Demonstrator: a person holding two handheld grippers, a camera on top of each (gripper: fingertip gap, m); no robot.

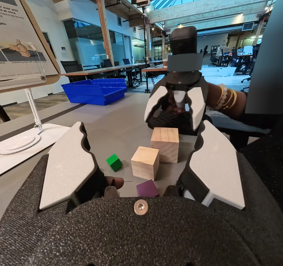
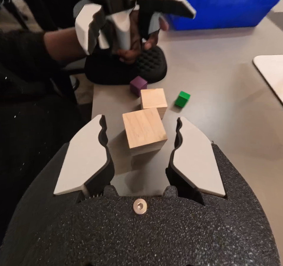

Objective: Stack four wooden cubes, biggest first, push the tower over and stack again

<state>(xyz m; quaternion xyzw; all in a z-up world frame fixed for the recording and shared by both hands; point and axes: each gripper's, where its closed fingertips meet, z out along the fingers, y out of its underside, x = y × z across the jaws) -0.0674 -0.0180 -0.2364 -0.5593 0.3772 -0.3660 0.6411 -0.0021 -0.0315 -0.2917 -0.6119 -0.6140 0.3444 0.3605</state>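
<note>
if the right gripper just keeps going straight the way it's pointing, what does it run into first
Most likely the nearer wooden cube: it stands between the open fingers of the right gripper, untouched. Depth is uncertain, as the gripper looks angled down toward the table.

Two pale wooden cubes (image 2: 144,130), a green cube (image 2: 182,100), a purple cube (image 2: 138,85), a blue bin (image 1: 95,91), a grey table (image 1: 116,118).

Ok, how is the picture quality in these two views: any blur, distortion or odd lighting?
Left wrist view: sharp, with strong wide-angle bending at the edges; bright skylight and an even grey table, with soft shadows by the wooden cubes. Right wrist view: dimmer and motion-blurred, most on the left gripper and the blue bin; the green cube is smeared, and the nearest wooden cube is soft.
</note>
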